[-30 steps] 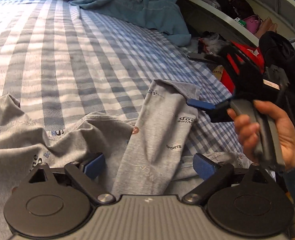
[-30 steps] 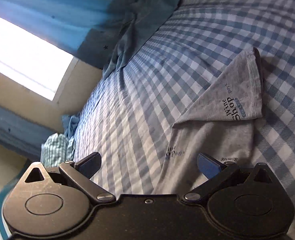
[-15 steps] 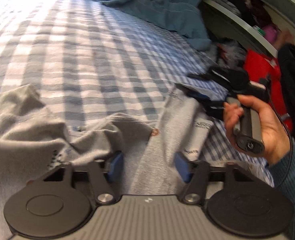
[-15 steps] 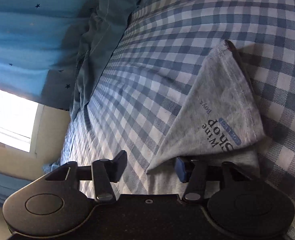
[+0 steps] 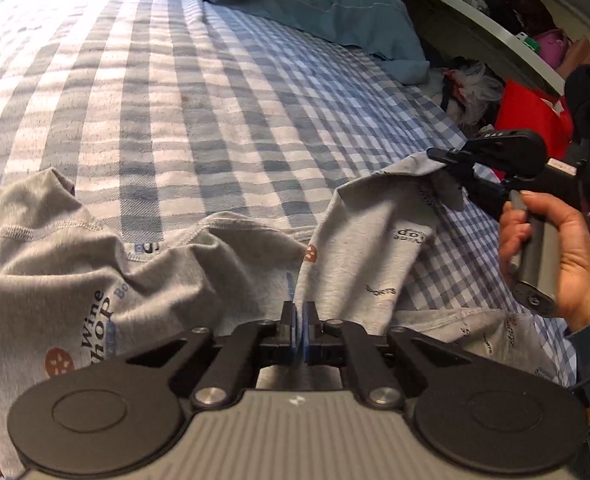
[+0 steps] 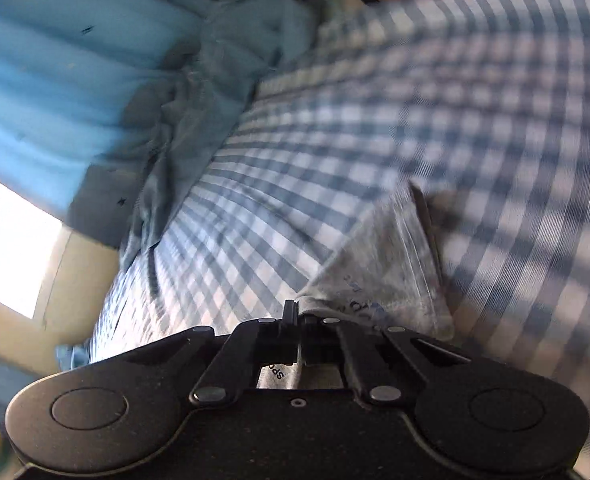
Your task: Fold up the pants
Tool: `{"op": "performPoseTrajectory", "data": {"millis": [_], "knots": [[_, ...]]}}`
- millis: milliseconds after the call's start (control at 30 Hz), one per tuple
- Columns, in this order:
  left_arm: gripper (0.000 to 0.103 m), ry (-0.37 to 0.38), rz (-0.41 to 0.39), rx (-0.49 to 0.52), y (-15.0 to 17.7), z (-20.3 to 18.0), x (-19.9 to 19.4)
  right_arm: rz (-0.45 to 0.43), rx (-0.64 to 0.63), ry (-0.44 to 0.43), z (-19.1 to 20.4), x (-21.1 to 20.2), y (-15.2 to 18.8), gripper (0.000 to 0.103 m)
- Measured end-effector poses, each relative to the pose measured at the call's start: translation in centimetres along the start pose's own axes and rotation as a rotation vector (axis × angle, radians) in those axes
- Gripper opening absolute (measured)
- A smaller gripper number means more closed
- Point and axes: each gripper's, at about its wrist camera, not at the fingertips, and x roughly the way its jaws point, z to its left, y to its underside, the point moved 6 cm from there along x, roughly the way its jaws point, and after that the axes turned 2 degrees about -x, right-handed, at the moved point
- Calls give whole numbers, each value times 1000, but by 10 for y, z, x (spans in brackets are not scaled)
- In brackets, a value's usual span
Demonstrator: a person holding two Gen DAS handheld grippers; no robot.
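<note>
The pants (image 5: 143,280), grey knit, lay rumpled across the near part of the blue checked bedsheet (image 5: 175,100). The left gripper (image 5: 299,320) had its jaws pinched tight on a ridge of fabric near the crotch. To the right, the right gripper (image 5: 439,156) had its jaws clamped on a leg's far hem, apparently so both holds could lift and straighten that leg for folding. Printed on the cloth were "Wine Shop" (image 5: 97,320) and "SPORTS" (image 5: 381,291). A teal blanket (image 5: 335,12) lay at the far edge.
</note>
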Motion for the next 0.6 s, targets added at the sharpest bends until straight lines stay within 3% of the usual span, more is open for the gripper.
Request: {"op": "performPoseTrajectory", "data": {"millis": [133,300,467,600], "knots": [[1,2,-40,52,5,-23,-17,-42,-182,-38,10,-55,-22,0],[1,10,-92,206,24,-68,-49,-98,-355,-64,0,-143,-33,0],[1,-4,-85,354,66,-102,-59,-134,-402,-49,-57,-218,-6,0],[1,-44,-19,390,101,-106,-43,-115,-388,6,-118,-240,37,0]]}}
